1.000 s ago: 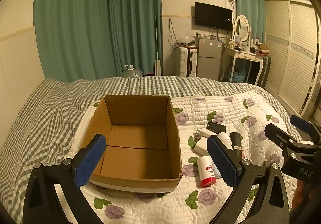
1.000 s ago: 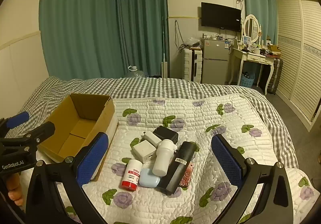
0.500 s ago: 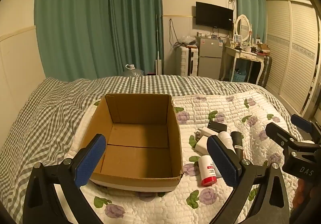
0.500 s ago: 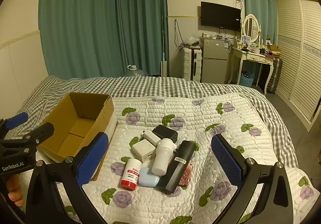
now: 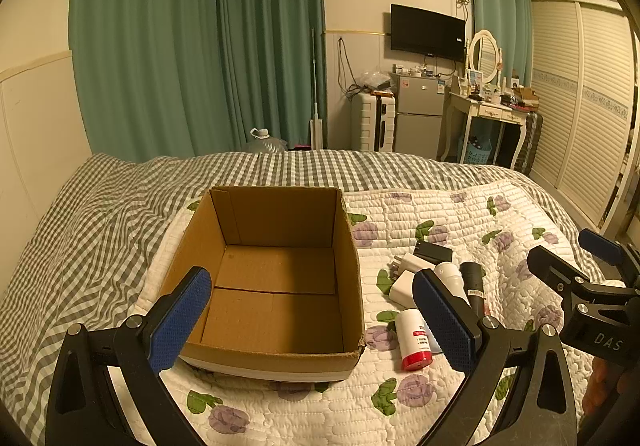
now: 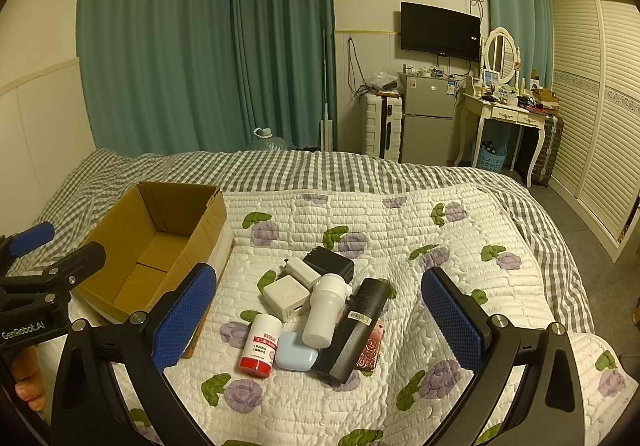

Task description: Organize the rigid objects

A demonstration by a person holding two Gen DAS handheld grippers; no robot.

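Observation:
An open, empty cardboard box [image 5: 352,278] sits on the bed; it also shows in the right wrist view [image 6: 120,230]. Right of it lies a pile: a white bottle with a red cap [image 6: 259,346], a pale blue case [image 6: 296,352], a white bottle [image 6: 325,310], a black tube [image 6: 356,326], a pink floral item [image 6: 370,350], white chargers [image 6: 286,296] and a black adapter [image 6: 330,262]. My left gripper [image 5: 312,320] is open and empty, held above the box's near side. My right gripper [image 6: 320,320] is open and empty, held above the pile.
The bed has a white floral quilt [image 6: 400,230] over a grey checked cover [image 5: 92,230]. Green curtains, a wall TV, a small fridge [image 6: 426,118], a dressing table [image 6: 508,114] and a wardrobe stand beyond the bed's far edge.
Both grippers have drifted slightly forward toward the bed; the box and pile look a little nearer. Nothing was taken hold of.

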